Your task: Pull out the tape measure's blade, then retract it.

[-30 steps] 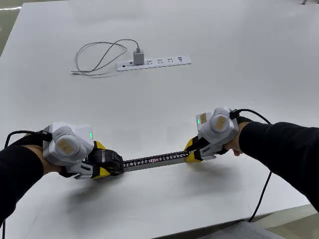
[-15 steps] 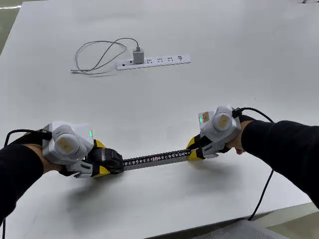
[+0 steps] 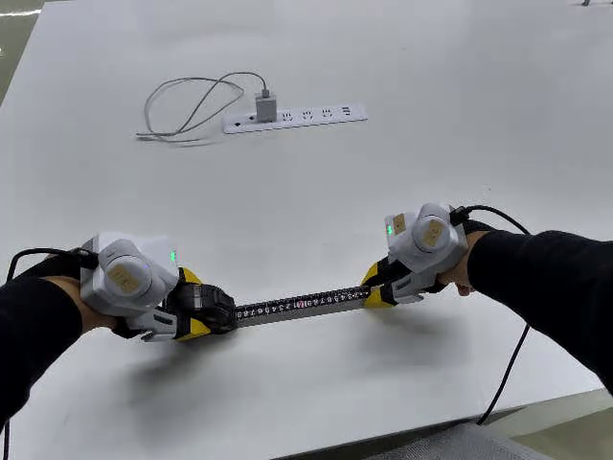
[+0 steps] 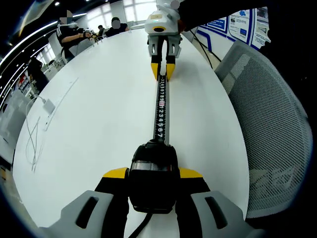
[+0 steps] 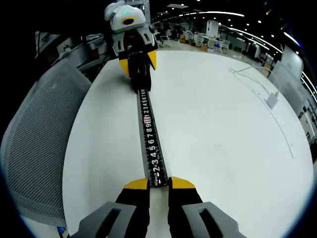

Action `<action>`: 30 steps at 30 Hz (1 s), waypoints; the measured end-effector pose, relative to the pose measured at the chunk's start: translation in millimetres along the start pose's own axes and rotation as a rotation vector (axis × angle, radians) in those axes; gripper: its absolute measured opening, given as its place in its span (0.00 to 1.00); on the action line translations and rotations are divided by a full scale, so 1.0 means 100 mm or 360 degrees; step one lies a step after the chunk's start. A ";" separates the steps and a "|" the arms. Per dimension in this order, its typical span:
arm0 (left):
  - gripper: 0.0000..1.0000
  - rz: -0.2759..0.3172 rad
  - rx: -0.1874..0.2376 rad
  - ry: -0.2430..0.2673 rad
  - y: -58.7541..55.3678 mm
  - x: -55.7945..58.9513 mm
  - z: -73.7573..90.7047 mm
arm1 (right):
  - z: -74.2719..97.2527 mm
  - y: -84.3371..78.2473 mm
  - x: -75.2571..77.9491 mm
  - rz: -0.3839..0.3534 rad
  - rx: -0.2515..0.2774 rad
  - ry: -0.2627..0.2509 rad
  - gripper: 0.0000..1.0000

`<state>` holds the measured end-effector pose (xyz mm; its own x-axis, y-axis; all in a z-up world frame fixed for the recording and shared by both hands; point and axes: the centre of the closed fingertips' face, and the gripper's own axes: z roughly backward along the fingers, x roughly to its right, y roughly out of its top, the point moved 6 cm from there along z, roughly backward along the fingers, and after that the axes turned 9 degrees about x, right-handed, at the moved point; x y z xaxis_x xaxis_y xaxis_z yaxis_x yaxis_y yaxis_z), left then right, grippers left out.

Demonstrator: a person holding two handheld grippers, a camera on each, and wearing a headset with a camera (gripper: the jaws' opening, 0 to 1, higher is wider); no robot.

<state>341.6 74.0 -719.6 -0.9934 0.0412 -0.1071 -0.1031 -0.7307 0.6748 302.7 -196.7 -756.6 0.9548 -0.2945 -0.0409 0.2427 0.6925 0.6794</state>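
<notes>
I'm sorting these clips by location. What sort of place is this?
Probably a large open-plan lab or workshop hall: a big white worktable with a power strip, a mesh chair beside it, and long ceiling light strips overhead.

the head view is looking steeply down on the white table (image 3: 402, 153) from its near edge, while both gripper views are facing each other, low and close, sharing the blade (image 5: 149, 134).
</notes>
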 end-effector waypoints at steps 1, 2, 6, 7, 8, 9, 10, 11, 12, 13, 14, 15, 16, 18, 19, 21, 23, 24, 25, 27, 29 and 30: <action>0.31 0.0000 -0.0001 0.0000 0.00 0.00 0.00 | 0.00 0.00 0.00 -0.0001 -0.0001 0.0000 0.09; 0.31 0.0001 -0.0001 0.0000 0.00 0.00 0.00 | 0.01 -0.01 0.00 -0.0002 -0.0001 0.0000 0.09; 0.31 0.0000 -0.0002 -0.0002 0.00 0.00 0.00 | 0.01 -0.02 0.00 0.0001 -0.0004 0.0002 0.09; 0.31 0.0001 -0.0001 -0.0002 0.00 0.00 0.00 | 0.02 -0.02 0.00 0.0001 -0.0005 0.0002 0.09; 0.31 0.0004 -0.0001 -0.0002 0.00 0.00 0.00 | 0.02 -0.02 0.00 0.0003 -0.0006 0.0001 0.09; 0.31 0.0004 -0.0002 -0.0003 0.00 0.00 0.00 | 0.02 -0.02 0.00 0.0005 -0.0008 0.0000 0.09; 0.31 0.0003 -0.0003 -0.0004 0.00 0.00 0.00 | 0.03 -0.02 0.00 0.0006 -0.0010 0.0001 0.09; 0.31 0.0004 -0.0004 -0.0004 0.00 0.00 0.00 | 0.03 -0.03 0.00 0.0006 -0.0011 0.0002 0.09; 0.31 0.0003 -0.0004 -0.0004 0.00 0.00 0.00 | 0.04 -0.03 0.00 0.0007 -0.0012 0.0003 0.09; 0.31 0.0003 -0.0004 -0.0005 0.00 0.00 0.00 | 0.04 -0.04 0.00 0.0006 -0.0014 0.0003 0.09; 0.31 0.0003 -0.0003 -0.0005 0.01 0.00 0.00 | 0.04 -0.04 0.00 0.0008 -0.0015 0.0004 0.09; 0.31 0.0003 -0.0003 -0.0005 0.01 0.00 0.00 | 0.04 -0.04 0.00 0.0007 -0.0016 0.0004 0.09; 0.31 0.0003 -0.0003 -0.0005 0.01 0.00 0.00 | 0.04 -0.04 0.00 0.0004 -0.0016 0.0004 0.09; 0.31 0.0003 -0.0004 -0.0005 0.01 0.00 0.00 | 0.05 -0.05 0.00 0.0003 -0.0017 0.0004 0.09; 0.31 0.0002 -0.0004 -0.0006 0.01 0.00 0.00 | 0.05 -0.05 0.00 0.0001 -0.0017 0.0004 0.09; 0.31 0.0002 -0.0004 -0.0006 0.01 0.00 0.00 | 0.06 -0.05 0.01 0.0000 -0.0019 0.0003 0.09; 0.31 0.0001 -0.0004 -0.0007 0.00 0.00 0.00 | 0.06 -0.06 0.00 0.0000 -0.0020 0.0002 0.09; 0.31 0.0001 -0.0004 -0.0007 0.00 0.00 0.00 | 0.07 -0.06 0.00 -0.0001 -0.0020 0.0002 0.09; 0.31 0.0001 -0.0004 -0.0007 0.00 -0.01 0.00 | 0.07 -0.06 0.01 -0.0002 -0.0020 0.0002 0.09; 0.31 0.0001 -0.0004 -0.0007 0.00 -0.01 -0.01 | 0.08 -0.07 0.01 -0.0004 -0.0021 0.0000 0.09; 0.31 0.0001 -0.0004 -0.0008 -0.01 -0.01 -0.01 | 0.09 -0.08 0.01 -0.0005 -0.0022 -0.0002 0.09; 0.31 0.0001 -0.0004 -0.0008 -0.01 -0.01 -0.01 | 0.09 -0.08 0.00 -0.0006 -0.0023 -0.0002 0.09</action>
<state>343.1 73.8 -720.8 -0.9937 0.0442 -0.1031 -0.1024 -0.7325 0.6730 299.6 -208.4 -755.5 0.9536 -0.2982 -0.0424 0.2488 0.7007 0.6686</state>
